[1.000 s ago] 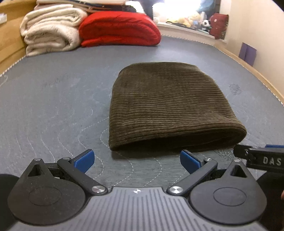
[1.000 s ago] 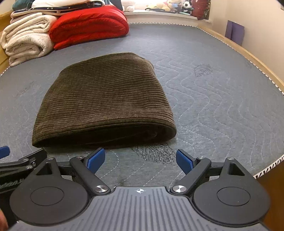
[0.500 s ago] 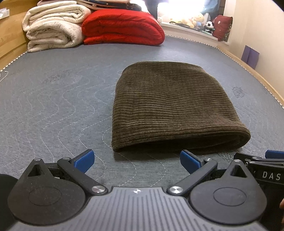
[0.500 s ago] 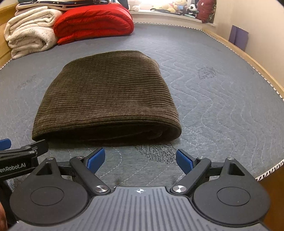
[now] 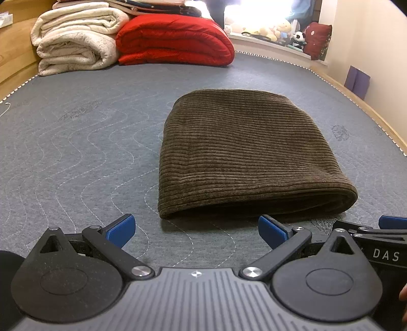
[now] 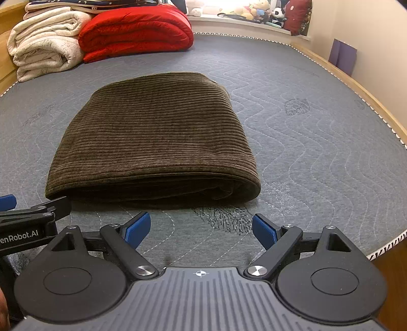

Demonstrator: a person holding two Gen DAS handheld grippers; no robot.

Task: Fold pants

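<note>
Dark brown corduroy pants (image 5: 244,152) lie folded into a compact, thick rectangle on the grey quilted mattress (image 5: 76,152), the rounded fold edge facing me. My left gripper (image 5: 195,230) hovers open just short of that near edge, toward its left half, holding nothing. In the right wrist view the same pants (image 6: 157,137) fill the middle left. My right gripper (image 6: 201,229) stands open near their front right corner, empty, fingers apart from the cloth. Each gripper's side shows at the edge of the other's view.
A rolled cream blanket (image 5: 73,38) and a folded red quilt (image 5: 175,40) lie at the far end of the mattress. Soft toys (image 6: 257,11) line a window sill behind. A wooden bed rim (image 6: 356,86) runs along the right; the mattress edge (image 6: 389,245) is near my right gripper.
Both grippers have drawn back a little and risen, so the pants sit slightly farther away. Both stay open, and the pants have not moved.
</note>
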